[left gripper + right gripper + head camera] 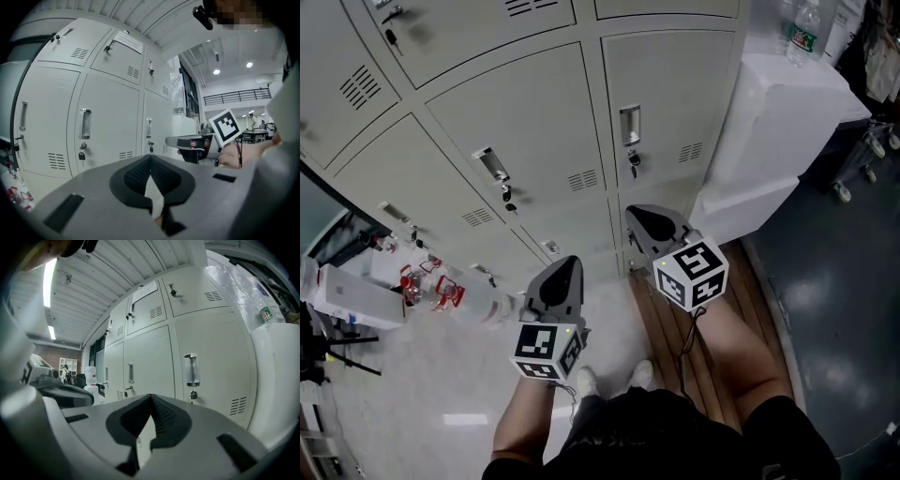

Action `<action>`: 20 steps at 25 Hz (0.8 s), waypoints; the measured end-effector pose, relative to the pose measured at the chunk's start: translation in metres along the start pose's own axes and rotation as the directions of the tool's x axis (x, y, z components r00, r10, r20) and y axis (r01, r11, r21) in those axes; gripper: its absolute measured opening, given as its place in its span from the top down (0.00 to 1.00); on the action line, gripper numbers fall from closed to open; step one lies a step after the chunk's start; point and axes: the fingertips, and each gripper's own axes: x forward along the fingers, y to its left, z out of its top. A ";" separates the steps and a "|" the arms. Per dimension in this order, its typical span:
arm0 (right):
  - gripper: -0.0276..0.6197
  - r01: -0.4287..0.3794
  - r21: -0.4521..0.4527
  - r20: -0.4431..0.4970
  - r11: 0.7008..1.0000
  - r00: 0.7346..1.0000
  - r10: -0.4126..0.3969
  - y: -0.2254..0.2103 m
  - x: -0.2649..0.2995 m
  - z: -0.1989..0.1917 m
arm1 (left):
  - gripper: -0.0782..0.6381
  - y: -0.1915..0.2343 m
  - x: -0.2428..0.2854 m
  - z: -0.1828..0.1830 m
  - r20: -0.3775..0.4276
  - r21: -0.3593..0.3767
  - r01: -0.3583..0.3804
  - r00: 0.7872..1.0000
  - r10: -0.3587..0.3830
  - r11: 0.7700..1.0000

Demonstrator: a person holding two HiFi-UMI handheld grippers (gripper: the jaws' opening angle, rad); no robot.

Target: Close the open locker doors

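Both grippers are hovering just in front of the lockers [516,122], aiming at the lower rows. The left gripper [569,264] is holding its fingers pressed fully together with nothing between them. The right gripper [639,219] is doing the same, fingers shut tight and empty. The doors straight ahead of them are all sitting flush, and a key [633,169] is hanging in one lock. At the lockers' far left end a dark edge [337,202] might be a door standing open, but that bit's too cut off to call. A white box [778,122] is standing against the lockers' right end.
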 end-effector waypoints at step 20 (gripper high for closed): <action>0.96 0.018 0.015 -0.014 1.000 1.000 -0.018 0.232 0.015 -0.002 | 0.88 0.125 -0.208 -0.020 0.048 -0.033 -0.055 0.997 0.056 0.998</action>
